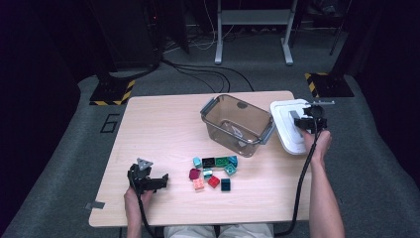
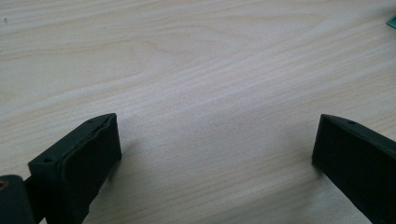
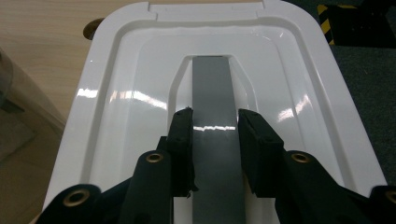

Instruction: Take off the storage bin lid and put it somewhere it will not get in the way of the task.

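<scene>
The right tool clamps the grey handle of the white lid beneath it. The left tool hangs wide open over the bare table. No writing is readable.

Left gripper sits low at the near-left, jaws spread wide, nothing between them; in the left gripper view both pads hover just off the surface. Left hand grips it from behind, forearm coming in from the bottom edge. Right arm reaches forward at the far right, right hand wrapped on the right gripper, jaws closed in on the grey handle strip, pads touching both its edges.
</scene>
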A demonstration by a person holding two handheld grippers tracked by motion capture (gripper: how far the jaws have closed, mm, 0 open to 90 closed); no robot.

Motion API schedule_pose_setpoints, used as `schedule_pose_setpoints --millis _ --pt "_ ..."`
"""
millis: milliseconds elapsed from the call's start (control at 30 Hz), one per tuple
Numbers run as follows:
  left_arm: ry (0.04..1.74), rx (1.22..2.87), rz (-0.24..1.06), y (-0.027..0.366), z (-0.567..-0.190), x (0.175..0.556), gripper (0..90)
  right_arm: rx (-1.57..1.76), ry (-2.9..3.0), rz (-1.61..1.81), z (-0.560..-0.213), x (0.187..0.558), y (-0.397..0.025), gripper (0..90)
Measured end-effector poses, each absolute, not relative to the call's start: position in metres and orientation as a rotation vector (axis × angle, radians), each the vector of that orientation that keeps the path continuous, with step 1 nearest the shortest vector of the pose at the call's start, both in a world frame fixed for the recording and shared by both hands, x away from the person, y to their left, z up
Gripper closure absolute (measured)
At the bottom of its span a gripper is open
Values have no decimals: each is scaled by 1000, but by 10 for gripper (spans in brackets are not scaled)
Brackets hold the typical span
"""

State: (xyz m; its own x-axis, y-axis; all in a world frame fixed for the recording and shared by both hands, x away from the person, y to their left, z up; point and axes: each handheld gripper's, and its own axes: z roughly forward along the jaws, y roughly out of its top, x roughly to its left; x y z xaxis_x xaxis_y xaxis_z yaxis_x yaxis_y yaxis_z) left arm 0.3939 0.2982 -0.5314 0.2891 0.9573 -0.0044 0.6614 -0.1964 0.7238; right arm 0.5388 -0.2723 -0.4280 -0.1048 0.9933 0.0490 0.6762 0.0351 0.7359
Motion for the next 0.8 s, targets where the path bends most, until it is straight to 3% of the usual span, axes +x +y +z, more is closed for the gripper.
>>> schedule_pose_setpoints --millis 800 --pt "1445 1939 614 298 -531 394 10 1763 1884 818 -474 548 -250 667"
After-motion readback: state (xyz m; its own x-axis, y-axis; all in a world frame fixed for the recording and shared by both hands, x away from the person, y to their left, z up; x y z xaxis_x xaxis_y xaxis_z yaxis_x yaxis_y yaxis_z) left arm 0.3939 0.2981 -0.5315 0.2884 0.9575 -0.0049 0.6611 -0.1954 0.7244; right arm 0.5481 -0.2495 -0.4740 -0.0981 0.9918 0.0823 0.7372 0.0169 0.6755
